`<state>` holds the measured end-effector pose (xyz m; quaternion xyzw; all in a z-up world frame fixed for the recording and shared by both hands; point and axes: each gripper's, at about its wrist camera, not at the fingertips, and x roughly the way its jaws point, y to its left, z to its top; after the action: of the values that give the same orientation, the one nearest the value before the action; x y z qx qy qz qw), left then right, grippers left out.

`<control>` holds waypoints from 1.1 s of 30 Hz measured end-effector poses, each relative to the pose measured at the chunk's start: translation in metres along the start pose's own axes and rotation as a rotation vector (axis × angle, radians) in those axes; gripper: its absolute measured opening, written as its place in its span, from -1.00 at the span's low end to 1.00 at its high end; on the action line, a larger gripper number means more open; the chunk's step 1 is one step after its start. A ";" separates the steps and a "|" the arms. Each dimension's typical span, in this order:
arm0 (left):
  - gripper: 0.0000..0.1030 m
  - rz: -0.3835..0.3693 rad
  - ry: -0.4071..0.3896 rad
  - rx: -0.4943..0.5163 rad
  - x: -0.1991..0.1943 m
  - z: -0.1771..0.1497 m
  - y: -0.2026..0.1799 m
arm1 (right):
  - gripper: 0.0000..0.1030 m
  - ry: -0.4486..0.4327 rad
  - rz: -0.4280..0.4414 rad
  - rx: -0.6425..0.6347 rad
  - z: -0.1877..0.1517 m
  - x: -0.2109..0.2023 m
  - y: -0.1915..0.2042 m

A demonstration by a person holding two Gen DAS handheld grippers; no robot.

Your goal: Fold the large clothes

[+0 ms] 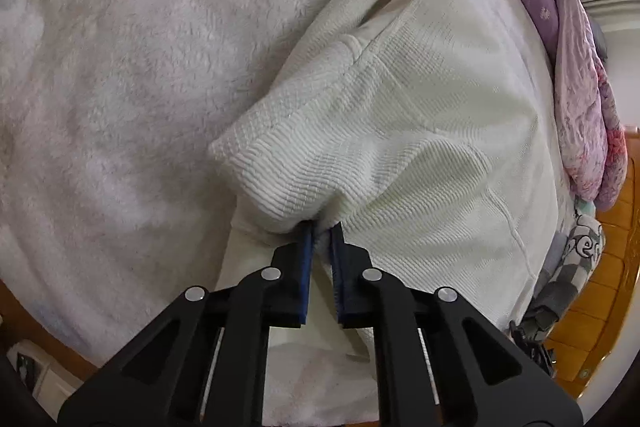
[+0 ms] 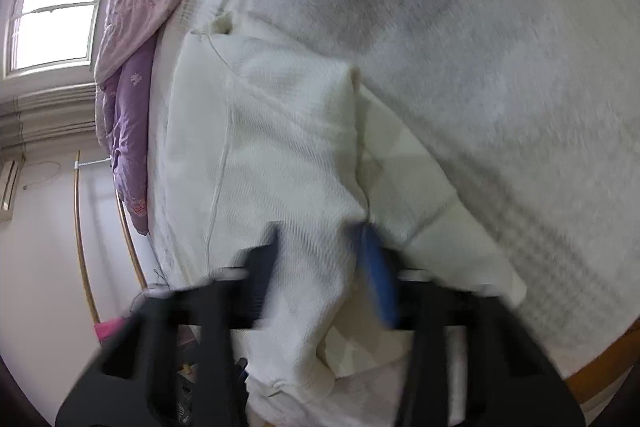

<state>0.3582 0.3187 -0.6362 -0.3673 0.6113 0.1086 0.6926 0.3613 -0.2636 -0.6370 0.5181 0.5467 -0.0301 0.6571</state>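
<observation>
A large cream-white knit garment (image 1: pixel 420 115) lies partly folded on a fluffy white blanket (image 1: pixel 120 87). My left gripper (image 1: pixel 322 227) is shut on a bunched fold of the garment at its near edge. In the right wrist view, which is motion-blurred, the same garment (image 2: pixel 280 131) runs between the spread fingers of my right gripper (image 2: pixel 320 239), which is open over the cloth. Its blue pad (image 2: pixel 378 275) shows on the right finger.
A purple and pink quilt (image 1: pixel 560 27) is piled along the bed's far side; it also shows in the right wrist view (image 2: pixel 136 39). A wooden bed frame (image 1: pixel 612 267) and patterned cloth (image 1: pixel 576 251) lie at the right. A window (image 2: pixel 52 11) is at the left.
</observation>
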 end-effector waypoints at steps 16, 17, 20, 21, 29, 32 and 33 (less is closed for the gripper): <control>0.33 -0.085 -0.115 -0.151 -0.041 0.008 0.054 | 0.10 -0.087 -0.006 0.007 0.011 -0.015 -0.013; 0.33 -0.088 -0.109 -0.162 -0.039 0.010 0.057 | 0.10 -0.090 -0.010 -0.001 0.013 -0.011 -0.011; 0.32 -0.072 -0.118 -0.199 -0.029 0.015 0.054 | 0.06 -0.097 -0.021 -0.014 0.019 -0.004 -0.005; 0.27 -0.076 -0.118 -0.199 -0.025 0.015 0.049 | -0.12 -0.103 -0.012 -0.034 0.019 -0.004 0.000; -0.85 -0.002 -0.178 -0.061 -0.056 0.025 0.034 | -0.87 -0.116 -0.044 -0.171 0.017 -0.036 0.029; -0.85 0.032 -0.153 -0.035 -0.057 0.021 0.042 | -0.87 -0.100 -0.071 -0.180 0.014 -0.048 0.019; -0.85 0.039 -0.146 -0.039 -0.057 0.017 0.047 | -0.87 -0.095 -0.082 -0.180 0.014 -0.048 0.014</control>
<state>0.3300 0.3805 -0.6012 -0.3599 0.5640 0.1602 0.7258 0.3606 -0.2921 -0.5937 0.4322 0.5363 -0.0325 0.7242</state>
